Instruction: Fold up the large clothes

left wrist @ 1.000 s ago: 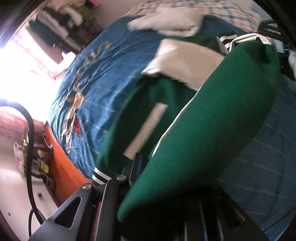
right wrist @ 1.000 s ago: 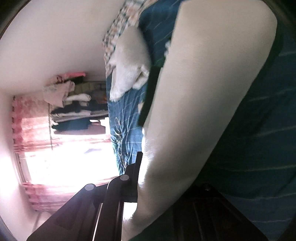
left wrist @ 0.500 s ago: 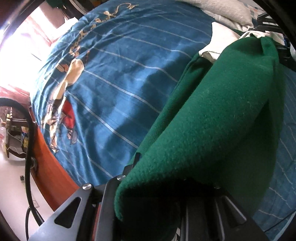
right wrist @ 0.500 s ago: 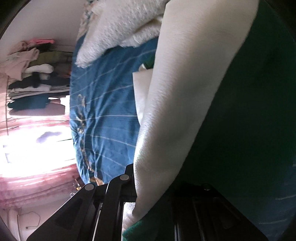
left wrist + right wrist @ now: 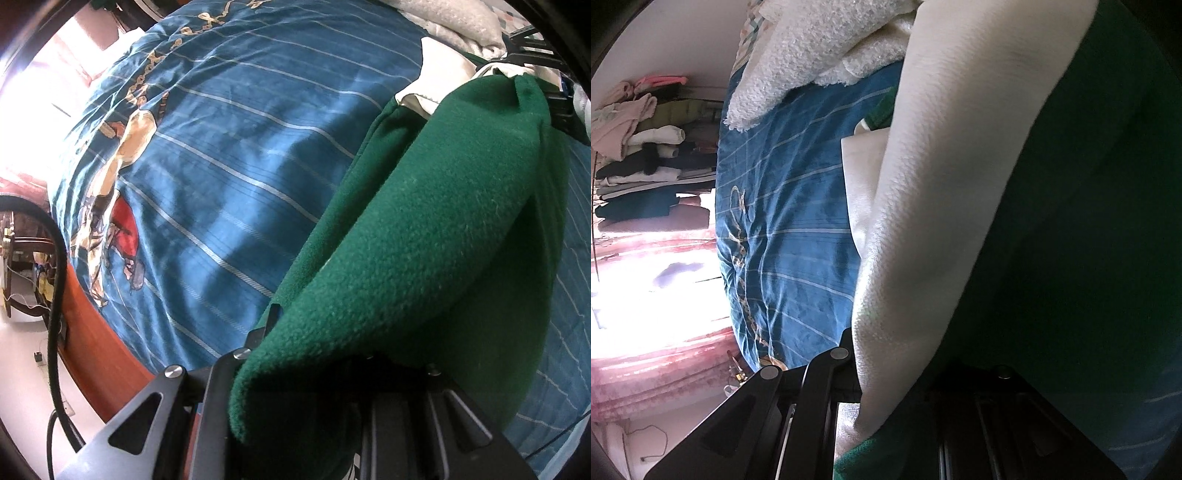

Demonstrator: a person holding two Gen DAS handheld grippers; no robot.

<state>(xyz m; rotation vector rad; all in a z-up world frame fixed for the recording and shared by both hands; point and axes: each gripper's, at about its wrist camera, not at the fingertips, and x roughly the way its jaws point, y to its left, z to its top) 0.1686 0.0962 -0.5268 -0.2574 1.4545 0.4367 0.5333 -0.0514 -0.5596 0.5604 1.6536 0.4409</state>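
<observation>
- The blue striped bedspread (image 5: 236,155) fills the left and middle of the left wrist view and serves as the folding surface. It looks soft and a little wrinkled, so cloth laid on it will probably grip it rather than slide.
- The green fleece garment (image 5: 424,236) covers the right half of the left wrist view, draped from the upper right corner down to the bottom centre. In the right wrist view it is the dark mass on the right (image 5: 1089,240). It is large, thick, napped and limp. I judge it fairly heavy for cloth: it will sag between two holds and needs support at both ends.
- Its cream lining or panel (image 5: 942,166) runs as a broad diagonal band through the middle of the right wrist view. It looks smoother than the fleece and may slip more easily.
- A white fluffy blanket (image 5: 820,55) lies at the top of that view, apart from the garment.
- The left gripper (image 5: 325,373), bottom centre, has green fleece folded over its jaws. Its jaws have just been opening slightly with cloth between them; I cannot tell whether the pads press on it.
- The right gripper (image 5: 886,384), bottom centre, is clenched on the garment's edge where cream meets green.
- Edges and corners are the best holds, pinched through both layers.
</observation>
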